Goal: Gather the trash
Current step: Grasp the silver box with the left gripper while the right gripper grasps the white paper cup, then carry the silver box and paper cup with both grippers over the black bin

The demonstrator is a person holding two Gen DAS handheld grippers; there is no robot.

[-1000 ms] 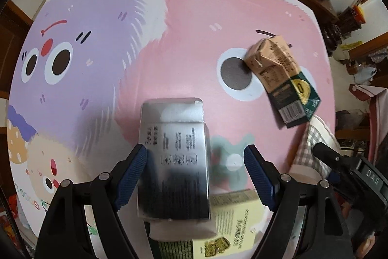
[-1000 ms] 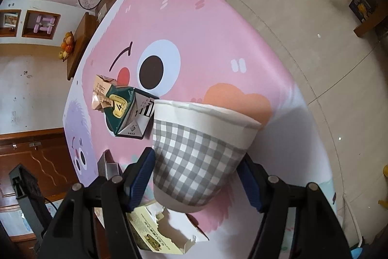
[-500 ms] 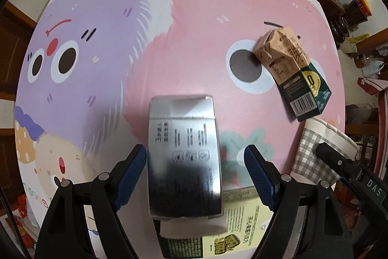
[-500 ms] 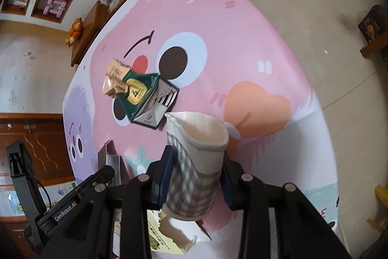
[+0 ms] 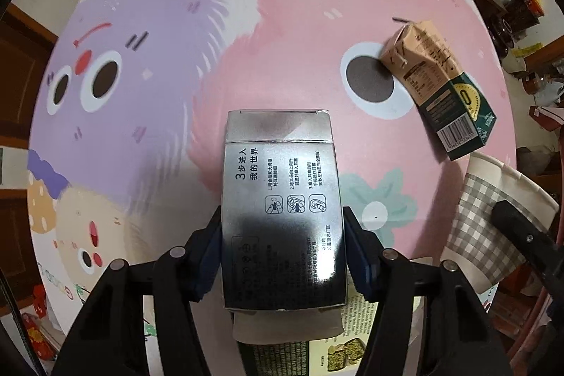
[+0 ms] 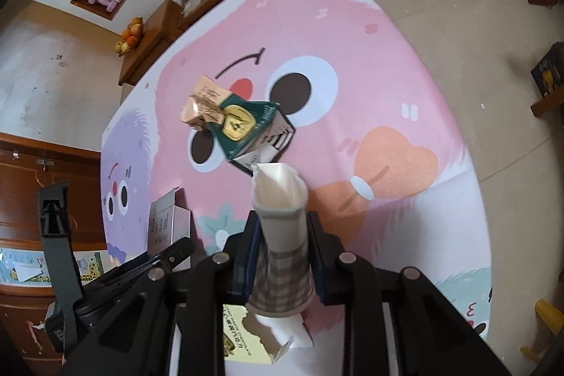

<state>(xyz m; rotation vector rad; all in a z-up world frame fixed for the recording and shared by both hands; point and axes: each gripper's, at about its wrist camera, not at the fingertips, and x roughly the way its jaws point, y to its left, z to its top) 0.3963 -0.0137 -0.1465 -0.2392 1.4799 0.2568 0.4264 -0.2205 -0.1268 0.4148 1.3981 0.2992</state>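
A silver box (image 5: 280, 171) with black print stands between the fingers of my left gripper (image 5: 282, 235). Its jaws are closing and both blue pads sit against the box's sides. My right gripper (image 6: 282, 235) is closing on a grey-checked paper cup (image 6: 280, 199), squeezed narrow with its rim folded, held just above the table. The same cup (image 5: 493, 217) shows at the right edge of the left wrist view. A crushed brown-and-green carton (image 5: 440, 83) lies on the pink part of the mat, beyond the cup (image 6: 236, 122).
A flattened yellow box (image 6: 243, 337) lies under both grippers near the table's edge. The cartoon mat (image 5: 141, 59) covers the round table. Wooden furniture with cables and fruit (image 6: 130, 36) stands behind, and tiled floor (image 6: 458, 6) lies to the right.
The left gripper's jaws have come in from wide apart onto the silver box. The right gripper has crushed the paper cup from round to narrow and lifted it a little.
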